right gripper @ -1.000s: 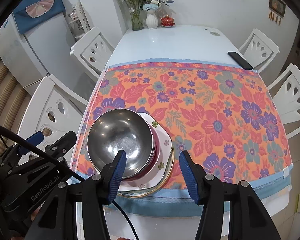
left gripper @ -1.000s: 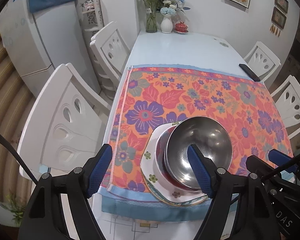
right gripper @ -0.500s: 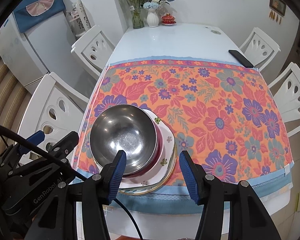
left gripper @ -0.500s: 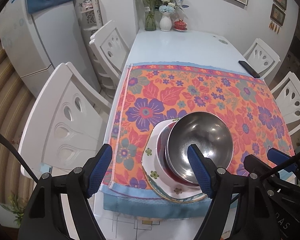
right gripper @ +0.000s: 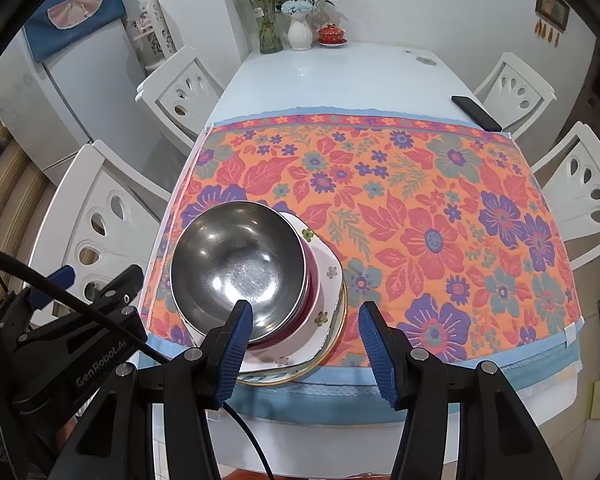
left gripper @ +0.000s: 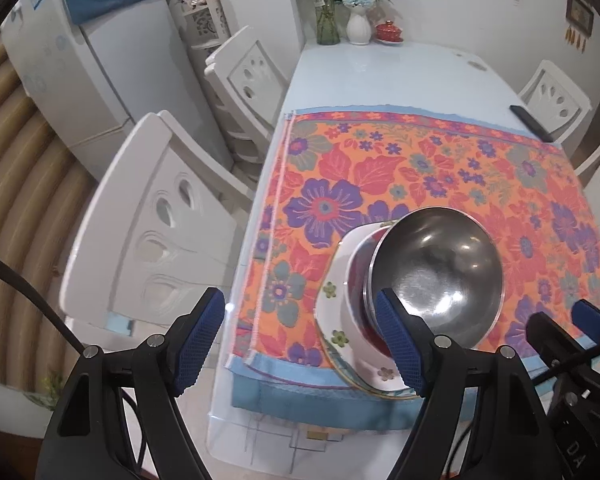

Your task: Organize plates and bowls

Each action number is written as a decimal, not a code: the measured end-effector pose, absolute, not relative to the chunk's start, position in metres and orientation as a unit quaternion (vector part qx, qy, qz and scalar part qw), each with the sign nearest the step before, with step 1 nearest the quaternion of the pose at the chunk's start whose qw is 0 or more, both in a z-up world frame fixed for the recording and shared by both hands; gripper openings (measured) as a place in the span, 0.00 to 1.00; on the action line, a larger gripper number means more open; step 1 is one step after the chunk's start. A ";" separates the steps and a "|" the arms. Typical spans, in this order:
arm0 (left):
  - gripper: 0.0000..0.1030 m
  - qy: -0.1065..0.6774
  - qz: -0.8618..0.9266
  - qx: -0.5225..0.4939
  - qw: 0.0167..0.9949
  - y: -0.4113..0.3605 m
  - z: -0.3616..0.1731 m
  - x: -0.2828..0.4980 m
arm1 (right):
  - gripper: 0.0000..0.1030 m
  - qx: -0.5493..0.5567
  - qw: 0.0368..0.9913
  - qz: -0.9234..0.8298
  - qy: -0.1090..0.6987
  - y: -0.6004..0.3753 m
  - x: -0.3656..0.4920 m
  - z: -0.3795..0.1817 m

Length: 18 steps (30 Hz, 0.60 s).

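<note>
Stacked near the 6 o'clock edge of the floral cloth (right gripper: 420,208), toward its left corner: steel bowl (right gripper: 238,266) on top, nested in a red bowl (right gripper: 306,308), resting on a white flowered plate (right gripper: 328,276) over a gold-rimmed plate (right gripper: 332,340). In the left wrist view, same stack at about 4 o'clock from centre, steel bowl (left gripper: 436,276) tilted toward the lens, white plate (left gripper: 332,304) jutting out at 9 o'clock of it. Left gripper (left gripper: 300,340) held above the cloth's near-left corner, jaws spread wide, nothing between them, right blue pad overlapping the bowl's rim in view, contact not clear. Right gripper (right gripper: 306,344) above the stack's near side, jaws parted, empty; left pad in front of the steel bowl's near rim, right pad over bare cloth. Pale tabletop (right gripper: 340,76) beyond the cloth; black phone (right gripper: 476,113) at 1 o'clock, vases of flowers (right gripper: 300,30) and a red lidded cup (right gripper: 331,35) at 12 o'clock. White chairs (left gripper: 148,232) along both sides.
</note>
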<state>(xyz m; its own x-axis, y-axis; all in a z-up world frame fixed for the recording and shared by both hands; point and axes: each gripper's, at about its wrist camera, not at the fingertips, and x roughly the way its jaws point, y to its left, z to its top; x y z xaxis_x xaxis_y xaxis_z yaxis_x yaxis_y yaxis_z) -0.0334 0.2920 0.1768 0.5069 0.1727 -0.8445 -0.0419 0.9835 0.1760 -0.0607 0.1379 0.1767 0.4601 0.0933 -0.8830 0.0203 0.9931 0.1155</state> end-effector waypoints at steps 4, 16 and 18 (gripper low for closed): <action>0.74 0.490 0.051 0.066 0.868 0.289 0.178 -0.034 | 0.52 0.056 0.854 0.015 0.516 0.136 -0.061 0.177; 0.74 0.483 0.027 0.071 0.872 0.279 0.181 -0.033 | 0.52 0.061 0.851 0.006 0.522 0.133 -0.060 0.173; 0.74 0.483 0.023 0.071 0.872 0.278 0.181 -0.032 | 0.52 0.060 0.851 0.005 0.521 0.133 -0.061 0.172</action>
